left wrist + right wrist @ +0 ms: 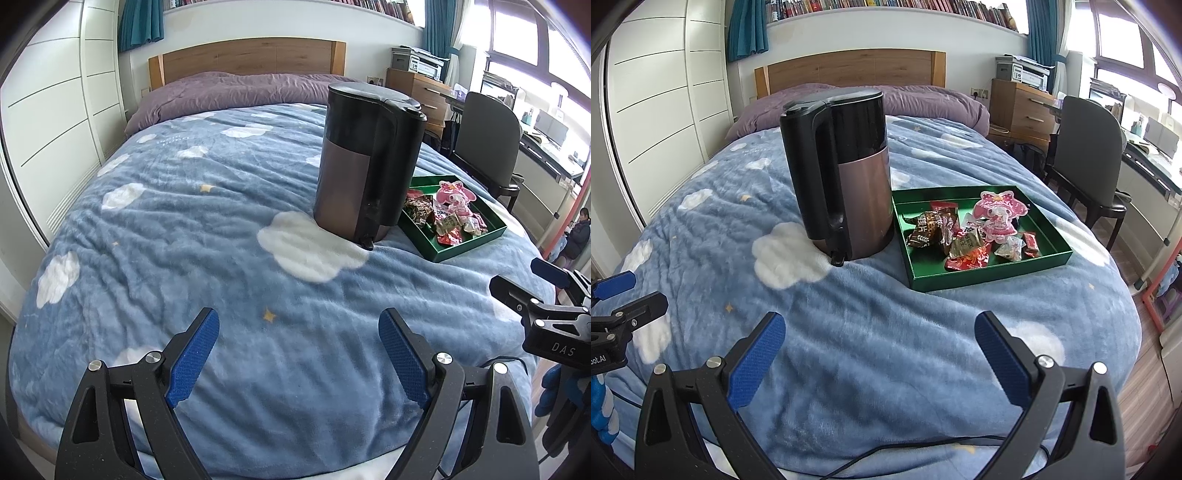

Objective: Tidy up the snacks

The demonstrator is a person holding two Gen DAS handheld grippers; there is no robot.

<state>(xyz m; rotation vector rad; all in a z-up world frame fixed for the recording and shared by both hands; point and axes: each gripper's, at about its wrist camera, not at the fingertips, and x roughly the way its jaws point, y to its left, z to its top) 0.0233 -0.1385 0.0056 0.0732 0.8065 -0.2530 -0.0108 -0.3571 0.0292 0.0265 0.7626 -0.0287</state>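
1. While the left wrist view looks down across a bed (166, 229) covered by a blue blanket with white clouds, the left gripper (299, 328) hangs over the near part of the blanket with its blue-padded fingers (192, 362) spread wide and nothing between them.
2. Further up the bed in that view stands a kettle (365, 162), upright, with a black top and handle and a brownish body. Just beside it on the right lies a green tray (469, 242) holding the snacks (447, 221): several wrapped sweets and a pink cartoon-figure packet (452, 195). The kettle hides the tray's left corner.
3. At the right edge of the same view the right gripper (546, 288) shows from the side, well apart from the tray.
4. Seen from the right wrist, the right gripper (881, 328) also hovers over the blanket, its fingers (757, 362) set wide and empty.
5. Ahead of it the kettle (846, 166) stands with its handle turned toward the camera, and the green tray (990, 269) sits just to the kettle's right; whether they touch I cannot tell. The snacks (964, 236) lie heaped in the tray's middle, the pink packet (997, 214) toward the back.
6. At the left edge the left gripper (617, 295) is partly in view.
7. Beyond the bed are a wooden headboard (849, 70), a chair (1086, 155) and a shelf of books (886, 5).
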